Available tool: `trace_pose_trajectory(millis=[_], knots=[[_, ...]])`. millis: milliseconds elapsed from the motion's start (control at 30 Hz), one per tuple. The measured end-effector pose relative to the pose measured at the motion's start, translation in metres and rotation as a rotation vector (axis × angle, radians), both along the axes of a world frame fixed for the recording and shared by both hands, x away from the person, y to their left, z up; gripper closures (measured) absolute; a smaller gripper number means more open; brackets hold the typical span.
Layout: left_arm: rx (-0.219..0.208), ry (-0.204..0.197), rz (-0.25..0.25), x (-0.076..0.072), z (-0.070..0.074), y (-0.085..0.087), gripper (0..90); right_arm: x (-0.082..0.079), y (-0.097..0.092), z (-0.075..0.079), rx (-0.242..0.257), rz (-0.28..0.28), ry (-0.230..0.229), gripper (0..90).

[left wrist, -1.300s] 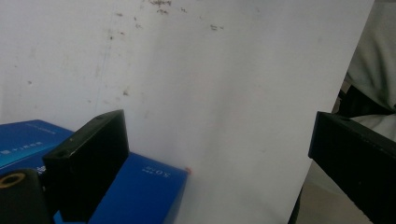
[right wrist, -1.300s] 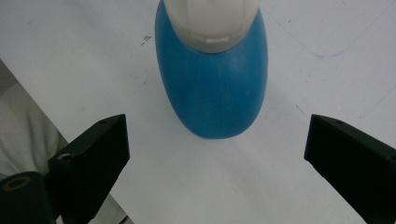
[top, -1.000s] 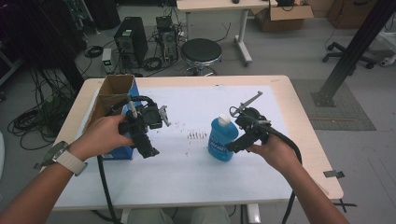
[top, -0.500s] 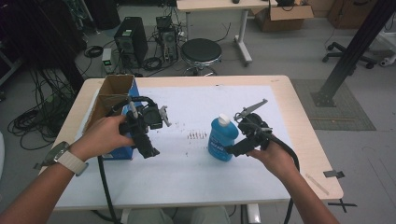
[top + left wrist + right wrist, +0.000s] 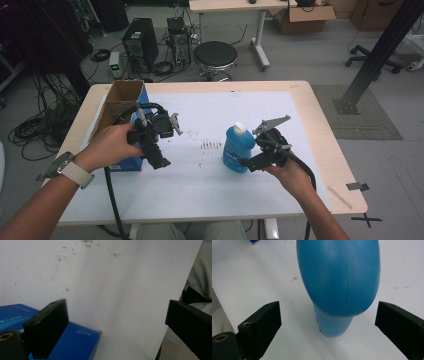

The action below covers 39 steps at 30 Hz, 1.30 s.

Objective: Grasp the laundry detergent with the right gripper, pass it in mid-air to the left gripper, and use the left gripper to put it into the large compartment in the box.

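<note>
A blue bottle (image 5: 234, 152) with a white cap stands upright on the white sheet, right of centre. My right gripper (image 5: 248, 162) is at its right side, low down, pointing left at it. In the right gripper view the bottle (image 5: 338, 277) lies just ahead of the open right gripper (image 5: 327, 315), and neither jaw touches it. My left gripper (image 5: 159, 161) hovers at the left, beside a blue box (image 5: 127, 164). Seen from the left gripper view, the left gripper (image 5: 117, 317) is open with nothing between its jaws, and the blue box (image 5: 75, 342) sits by the left jaw.
An open cardboard box (image 5: 116, 102) stands at the table's far left, behind the blue box. The white sheet (image 5: 210, 185) covers most of the wooden table (image 5: 327, 135) and has small dark marks (image 5: 211, 145) mid-table. A stool and computers stand on the floor beyond.
My right gripper has slid a little lower and nearer the person, staying beside the bottle. The bottle and the left gripper have hardly moved.
</note>
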<state>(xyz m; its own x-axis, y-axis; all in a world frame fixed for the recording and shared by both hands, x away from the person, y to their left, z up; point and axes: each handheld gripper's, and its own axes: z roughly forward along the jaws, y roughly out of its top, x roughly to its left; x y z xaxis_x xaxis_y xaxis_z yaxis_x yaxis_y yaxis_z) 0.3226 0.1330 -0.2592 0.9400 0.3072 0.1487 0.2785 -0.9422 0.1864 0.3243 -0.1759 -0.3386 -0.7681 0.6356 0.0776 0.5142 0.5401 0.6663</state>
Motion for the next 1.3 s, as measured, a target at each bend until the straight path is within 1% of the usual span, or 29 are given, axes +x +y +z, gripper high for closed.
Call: trace_pose_trajectory(millis=[67, 200, 267, 300, 333, 367, 500, 533, 567, 633, 767, 933, 1000, 1300], knots=[[0.002, 0.000, -0.002, 0.000, 0.000, 0.000, 5.5, 0.000, -0.001, -0.003, 0.010, 0.001, -0.016, 6.4], [0.004, 0.000, -0.003, 0.000, 0.000, -0.001, 5.5, -0.001, -0.003, -0.008, 0.026, -0.001, -0.030, 6.4], [0.005, 0.001, -0.003, 0.000, 0.000, -0.001, 5.5, -0.002, -0.006, -0.012, 0.047, -0.002, -0.045, 6.5], [0.005, 0.001, -0.003, 0.000, 0.000, -0.001, 5.5, -0.002, -0.006, -0.012, 0.047, -0.002, -0.045, 6.5], [0.004, 0.001, -0.003, 0.001, 0.000, -0.001, 5.5, -0.003, -0.007, -0.014, 0.062, -0.004, -0.058, 6.4], [0.003, 0.000, -0.003, 0.001, -0.001, -0.001, 5.5, -0.003, -0.008, -0.015, 0.070, -0.004, -0.062, 6.5], [0.003, 0.002, -0.004, 0.001, -0.001, -0.002, 5.5, -0.005, -0.009, -0.021, 0.096, -0.002, -0.083, 6.5], [0.003, 0.002, -0.004, 0.001, -0.001, -0.002, 5.5, -0.005, -0.009, -0.021, 0.096, -0.002, -0.083, 6.5], [0.000, 0.002, -0.001, 0.001, -0.001, -0.002, 5.5, -0.006, -0.010, -0.023, 0.109, -0.005, -0.102, 6.5], [-0.001, 0.001, 0.000, 0.002, -0.001, -0.002, 5.5, -0.006, -0.010, -0.025, 0.120, -0.009, -0.110, 6.5], [0.006, 0.006, 0.001, 0.002, -0.001, -0.001, 5.5, -0.007, -0.011, -0.029, 0.137, -0.012, -0.123, 6.8], [0.002, 0.003, 0.001, 0.002, -0.001, -0.001, 5.5, -0.009, -0.013, -0.034, 0.171, -0.020, -0.139, 7.0], [0.007, 0.005, 0.000, 0.002, -0.001, -0.001, 5.5, -0.010, -0.013, -0.035, 0.182, -0.024, -0.146, 7.0], [0.002, 0.004, 0.004, 0.003, -0.001, 0.000, 5.5, -0.012, -0.014, -0.040, 0.208, -0.020, -0.170, 6.9]])
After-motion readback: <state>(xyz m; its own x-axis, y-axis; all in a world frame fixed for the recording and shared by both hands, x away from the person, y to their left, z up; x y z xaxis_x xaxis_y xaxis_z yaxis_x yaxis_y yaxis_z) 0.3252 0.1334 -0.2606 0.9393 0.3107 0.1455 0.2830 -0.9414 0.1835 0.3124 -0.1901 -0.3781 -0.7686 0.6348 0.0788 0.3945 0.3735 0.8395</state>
